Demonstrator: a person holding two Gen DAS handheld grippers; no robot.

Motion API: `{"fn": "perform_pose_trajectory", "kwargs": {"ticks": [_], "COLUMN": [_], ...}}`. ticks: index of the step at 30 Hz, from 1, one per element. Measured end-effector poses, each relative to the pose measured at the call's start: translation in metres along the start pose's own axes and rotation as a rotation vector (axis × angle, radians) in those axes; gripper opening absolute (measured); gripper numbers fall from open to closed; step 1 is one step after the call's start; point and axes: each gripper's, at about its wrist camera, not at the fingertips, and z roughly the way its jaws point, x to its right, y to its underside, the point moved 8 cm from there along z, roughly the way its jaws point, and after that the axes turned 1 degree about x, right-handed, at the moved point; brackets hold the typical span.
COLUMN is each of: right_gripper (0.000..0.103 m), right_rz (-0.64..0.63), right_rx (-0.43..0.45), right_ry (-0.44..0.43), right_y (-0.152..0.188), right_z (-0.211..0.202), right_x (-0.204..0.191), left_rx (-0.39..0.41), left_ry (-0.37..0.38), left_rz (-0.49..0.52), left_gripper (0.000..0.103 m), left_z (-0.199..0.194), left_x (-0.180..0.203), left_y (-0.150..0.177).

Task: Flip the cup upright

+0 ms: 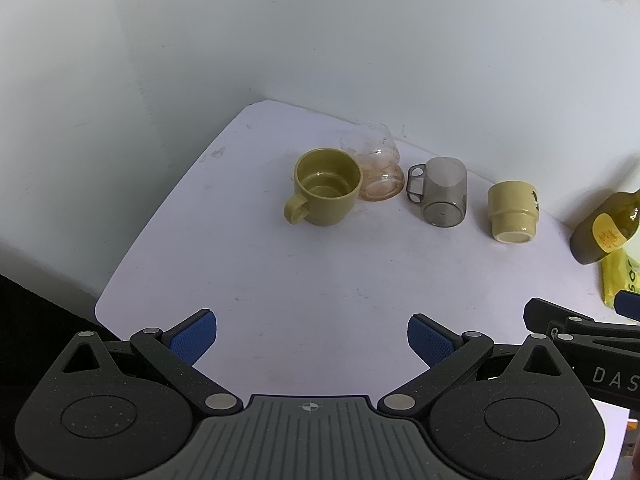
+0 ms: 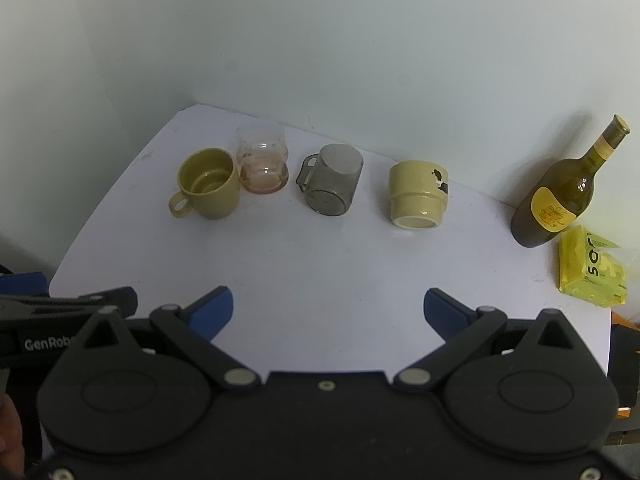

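Observation:
Several cups stand in a row at the back of the white table [image 1: 320, 280] [image 2: 320, 264]. An olive mug [image 1: 326, 192] [image 2: 210, 188] stands upright at the left. A pinkish clear glass [image 1: 374, 166] [image 2: 263, 164] stands beside it. A grey see-through mug [image 1: 442, 192] [image 2: 334, 184] and a cream cup [image 1: 512, 212] [image 2: 418, 194] look upside down. My left gripper [image 1: 312, 338] and right gripper [image 2: 328, 308] are open and empty, well in front of the cups.
A dark green bottle [image 2: 560, 196] [image 1: 604, 228] with a yellow label stands at the right. A yellow packet [image 2: 592, 272] [image 1: 620, 276] lies in front of it. White walls close the back and left. The table's left and right edges are near.

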Motion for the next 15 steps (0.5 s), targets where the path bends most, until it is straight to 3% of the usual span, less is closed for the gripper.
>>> {"fn": "perform_pose_trajectory", "kwargs": {"ticks": [15], "right_gripper": [0.103], "right_rz": [0.004], "right_rx": [-0.003], "right_ry": [-0.002], "right_y": [-0.0001], "right_z": [0.0009], "right_x": [-0.0012], "left_rx": [0.002], "left_ry": [0.0], "left_rz": [0.0], "left_gripper": [0.103], "left_z": [0.001], "left_x": [-0.0034], "left_y": [-0.0013]}}
